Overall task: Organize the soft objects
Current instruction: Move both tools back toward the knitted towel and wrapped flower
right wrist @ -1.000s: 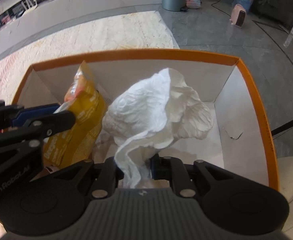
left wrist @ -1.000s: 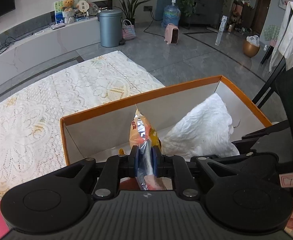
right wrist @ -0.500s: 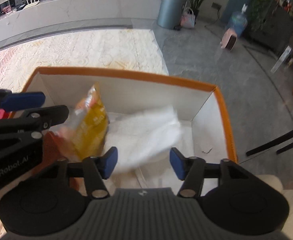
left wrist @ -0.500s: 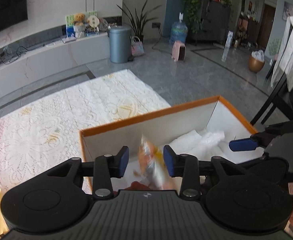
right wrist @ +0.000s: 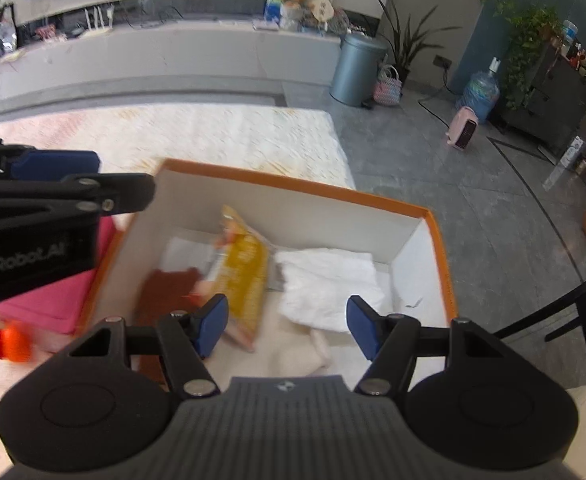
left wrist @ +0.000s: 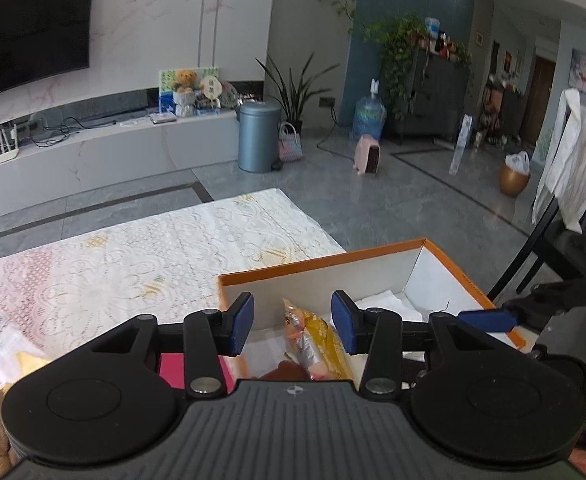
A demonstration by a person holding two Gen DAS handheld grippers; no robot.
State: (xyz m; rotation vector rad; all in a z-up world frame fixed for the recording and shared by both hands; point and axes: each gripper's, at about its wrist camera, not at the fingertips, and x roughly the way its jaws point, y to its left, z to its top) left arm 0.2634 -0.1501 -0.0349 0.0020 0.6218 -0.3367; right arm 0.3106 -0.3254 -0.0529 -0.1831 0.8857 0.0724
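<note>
Both claws, the left claw (left wrist: 292, 323) and right claw (right wrist: 287, 325), hung open above the orange-rimmed box (right wrist: 293, 188) after releasing a yellow snack bag (right wrist: 245, 276) and white cloth (right wrist: 329, 280), which lay side by side inside, apparently stowed.

You have an orange-rimmed cardboard box (right wrist: 441, 256) with white inner walls, a yellow-and-orange foil snack bag (right wrist: 245, 272), a white crumpled cloth (right wrist: 329, 284) and a rust-brown fabric piece (right wrist: 165, 292). The cream lace-patterned bench cover (left wrist: 133, 264) shows pink tints. Each claw has blue pads (right wrist: 213, 320).
</note>
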